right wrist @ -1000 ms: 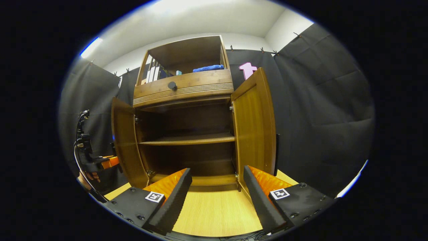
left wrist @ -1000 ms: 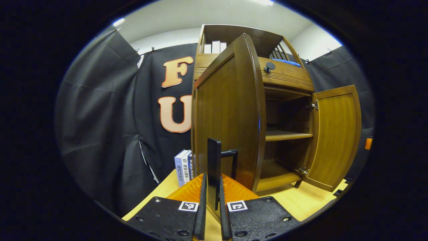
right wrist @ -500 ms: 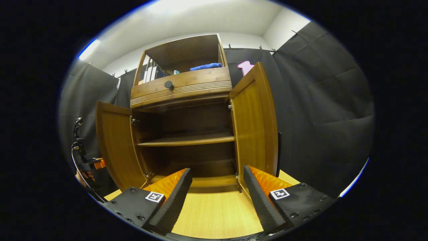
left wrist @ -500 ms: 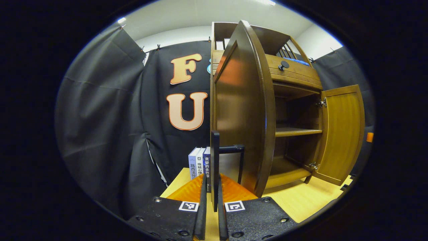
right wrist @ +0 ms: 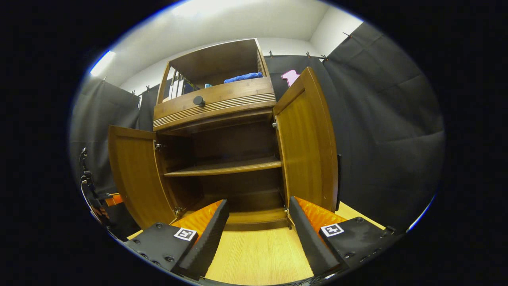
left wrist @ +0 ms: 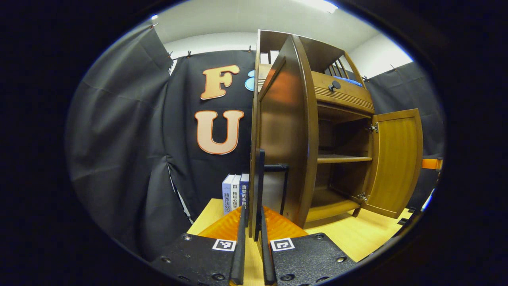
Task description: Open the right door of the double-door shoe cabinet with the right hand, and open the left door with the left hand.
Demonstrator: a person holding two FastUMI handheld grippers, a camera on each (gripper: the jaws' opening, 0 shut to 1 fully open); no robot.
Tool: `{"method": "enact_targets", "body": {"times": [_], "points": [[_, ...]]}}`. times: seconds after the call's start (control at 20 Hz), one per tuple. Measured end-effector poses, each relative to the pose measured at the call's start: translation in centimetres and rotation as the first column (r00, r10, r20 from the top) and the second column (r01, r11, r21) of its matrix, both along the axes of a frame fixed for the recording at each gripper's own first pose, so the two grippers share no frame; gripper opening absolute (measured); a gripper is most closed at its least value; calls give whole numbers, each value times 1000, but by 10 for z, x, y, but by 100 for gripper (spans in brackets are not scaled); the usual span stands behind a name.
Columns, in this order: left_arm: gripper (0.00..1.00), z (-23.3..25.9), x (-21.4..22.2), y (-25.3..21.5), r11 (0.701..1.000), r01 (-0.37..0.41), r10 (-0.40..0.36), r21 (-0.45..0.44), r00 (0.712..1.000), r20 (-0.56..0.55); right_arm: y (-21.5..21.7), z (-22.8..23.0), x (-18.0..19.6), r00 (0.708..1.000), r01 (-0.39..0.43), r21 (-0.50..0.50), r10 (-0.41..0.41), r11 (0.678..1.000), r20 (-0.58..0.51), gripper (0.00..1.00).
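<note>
The brown wooden shoe cabinet [right wrist: 216, 104] stands on a light table with both doors swung out. In the left gripper view the left door [left wrist: 283, 131] is nearly edge-on, and my left gripper [left wrist: 253, 214] is shut on its black bar handle [left wrist: 260, 178]. The right door [left wrist: 395, 159] hangs wide open farther off. In the right gripper view the left door [right wrist: 135, 174] and right door [right wrist: 307, 143] flank the bare inner shelf [right wrist: 226, 167]. My right gripper [right wrist: 258, 202] is open in front of the cabinet, holding nothing. The left gripper [right wrist: 109, 198] shows behind the left door.
Three books [left wrist: 235, 192] stand on the table [right wrist: 258, 254] left of the cabinet. Above the doors is a drawer with a black knob [right wrist: 198, 101]. A blue cloth [right wrist: 243, 77] and more books lie on the top shelf. Black cloth walls close in all around.
The left door has swung farther open, carried by my left gripper on its handle. The right gripper has stayed open, drifting only slightly in front of the cabinet.
</note>
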State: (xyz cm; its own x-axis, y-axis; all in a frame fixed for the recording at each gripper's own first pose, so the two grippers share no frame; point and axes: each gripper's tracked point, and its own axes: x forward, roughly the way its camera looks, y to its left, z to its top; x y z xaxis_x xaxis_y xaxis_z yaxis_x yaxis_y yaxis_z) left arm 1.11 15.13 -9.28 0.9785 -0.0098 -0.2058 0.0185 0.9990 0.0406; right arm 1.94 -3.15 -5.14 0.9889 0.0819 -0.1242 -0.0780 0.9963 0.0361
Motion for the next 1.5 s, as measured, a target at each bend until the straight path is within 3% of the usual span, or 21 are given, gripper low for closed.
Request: {"method": "enact_targets", "body": {"times": [0.35, 0.4, 0.5, 0.55, 0.6, 0.8, 0.9, 0.95, 1.0, 1.1, 1.15, 1.2, 1.35, 1.4, 1.5], "points": [[15, 41, -34, -14, 999, -17, 13, 41, 997, 74, 4, 9, 4, 1000, -4, 7, 3, 1000, 24, 98], [8, 42, -36, -22, 1000, -5, 3, 29, 997, 73, 6, 12, 4, 999, -6, 6, 6, 1000, 34, 98], [5, 44, -43, -37, 1000, 12, -14, 28, 998, 69, 7, 18, 3, 999, -4, -12, 5, 1000, 52, 98], [13, 46, -46, -44, 999, 18, -20, 38, 997, 71, 8, 21, 3, 998, -6, -21, 7, 1000, 57, 98], [13, 50, -48, -55, 999, 29, -33, 40, 996, 79, 9, 21, 1, 998, -10, -28, 11, 1000, 58, 98], [13, 53, -43, -103, 992, 82, -73, -98, 993, 89, 10, 20, -7, 998, -14, -37, 16, 999, 52, 100], [13, 58, -36, -109, 990, 63, -49, -129, 993, 104, 9, 22, -12, 998, -13, -41, 15, 999, 56, 98], [20, 60, -33, -114, 988, 64, -48, -140, 992, 116, 8, 24, -13, 998, -8, -44, 10, 999, 59, 98], [13, 63, -30, -122, 986, 71, -52, -149, 990, 129, 6, 26, -14, 998, 1, -46, 2, 999, 65, 98], [11, 68, -23, -129, 988, 73, -52, -137, 987, 150, 5, 28, -19, 997, 9, -46, -6, 999, 71, 98], [22, 72, -21, -129, 990, 64, -43, -124, 986, 164, 4, 29, -21, 998, 10, -48, -7, 999, 70, 98], [25, 75, -19, -132, 991, 63, -42, -116, 984, 175, 4, 29, -24, 998, 13, -51, -9, 999, 68, 98], [50, 73, -16, -143, 992, 67, -47, -111, 984, 174, -2, 26, -32, 998, 23, -55, -20, 998, 61, 98], [48, 70, -15, -146, 991, 72, -53, -112, 985, 167, -4, 26, -35, 998, 27, -53, -24, 998, 60, 98], [57, 67, -14, -148, 991, 74, -55, -115, 986, 155, -7, 26, -37, 998, 35, -52, -32, 998, 61, 98]]}}
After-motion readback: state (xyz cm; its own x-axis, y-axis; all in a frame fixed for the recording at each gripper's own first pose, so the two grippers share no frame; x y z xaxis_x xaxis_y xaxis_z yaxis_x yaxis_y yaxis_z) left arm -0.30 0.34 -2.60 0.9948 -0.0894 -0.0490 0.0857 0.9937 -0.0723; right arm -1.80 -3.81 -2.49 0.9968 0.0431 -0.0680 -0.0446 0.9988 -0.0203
